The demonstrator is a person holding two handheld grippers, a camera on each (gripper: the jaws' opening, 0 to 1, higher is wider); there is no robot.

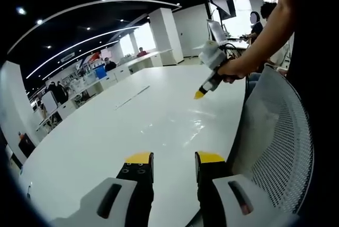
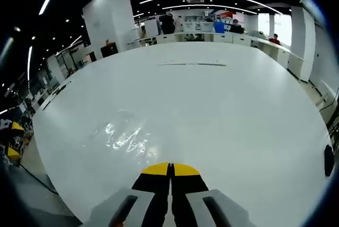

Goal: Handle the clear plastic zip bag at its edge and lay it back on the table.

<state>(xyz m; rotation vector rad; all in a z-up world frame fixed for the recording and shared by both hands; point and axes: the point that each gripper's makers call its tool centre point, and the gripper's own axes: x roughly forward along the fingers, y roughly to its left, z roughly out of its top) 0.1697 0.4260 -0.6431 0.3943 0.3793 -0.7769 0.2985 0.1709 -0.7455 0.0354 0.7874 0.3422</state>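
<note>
On the white surface [image 2: 222, 110] we see the clear zip bag [image 2: 126, 137] lying flat, lit by ceiling strips. Our left gripper [image 1: 174, 159] holds its fingers apart; our right gripper [image 2: 170, 169] has fingers closed, empty.

The table [image 1: 106, 132] looks smooth, white and faintly glossy; the zip bag [image 2: 126, 136] on it is clear, crinkled, shiny plastic; the chair back [image 1: 280, 147] beside it is pale perforated mesh.

A white table [image 2: 254, 110] carries the clear zip bag [image 2: 126, 136], lying flat.
</note>
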